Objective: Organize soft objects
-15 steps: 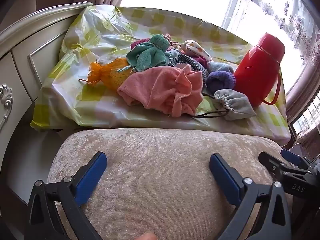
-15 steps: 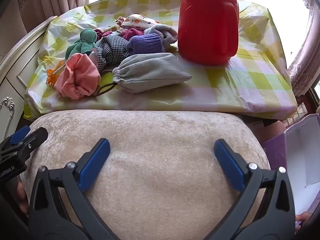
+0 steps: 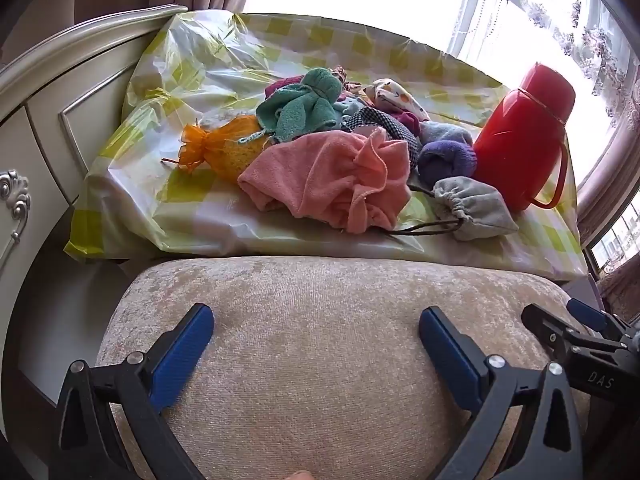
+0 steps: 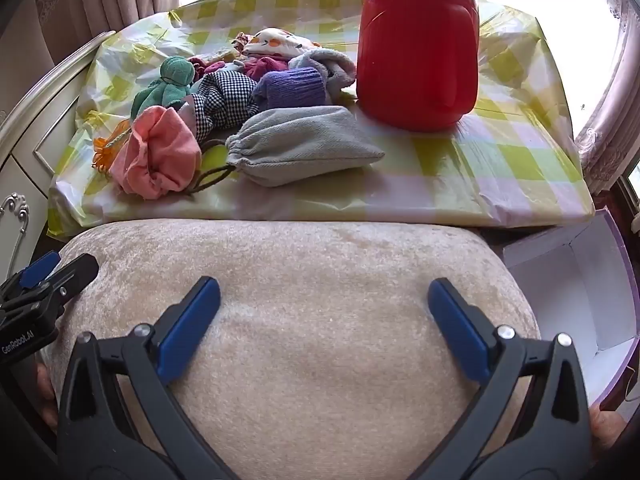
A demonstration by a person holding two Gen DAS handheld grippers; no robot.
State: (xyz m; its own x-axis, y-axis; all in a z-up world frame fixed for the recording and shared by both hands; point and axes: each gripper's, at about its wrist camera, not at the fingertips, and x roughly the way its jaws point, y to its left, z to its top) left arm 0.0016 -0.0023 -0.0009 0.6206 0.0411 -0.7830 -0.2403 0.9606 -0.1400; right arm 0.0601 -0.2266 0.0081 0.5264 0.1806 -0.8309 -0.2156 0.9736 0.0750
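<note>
A heap of soft items lies on a table under a yellow-checked plastic cover (image 3: 192, 64): a pink towel pouch (image 3: 332, 176), a grey drawstring bag (image 3: 470, 206), an orange mesh pouch (image 3: 224, 148), a green towel bundle (image 3: 304, 104), a purple sock roll (image 3: 448, 158) and a checked cloth (image 4: 224, 100). The right wrist view shows the same pink pouch (image 4: 160, 156) and grey bag (image 4: 304, 148). Both grippers hover over a beige cushioned stool (image 3: 320, 340), well short of the heap. My left gripper (image 3: 316, 330) and right gripper (image 4: 324, 300) stand open with nothing between their fingers.
A tall red thermos (image 3: 520, 136) stands at the heap's right side. A cream carved dresser (image 3: 48, 120) borders the table on the left. An open white-lined purple box (image 4: 580, 276) sits on the floor right of the stool. Curtains and a bright window lie behind.
</note>
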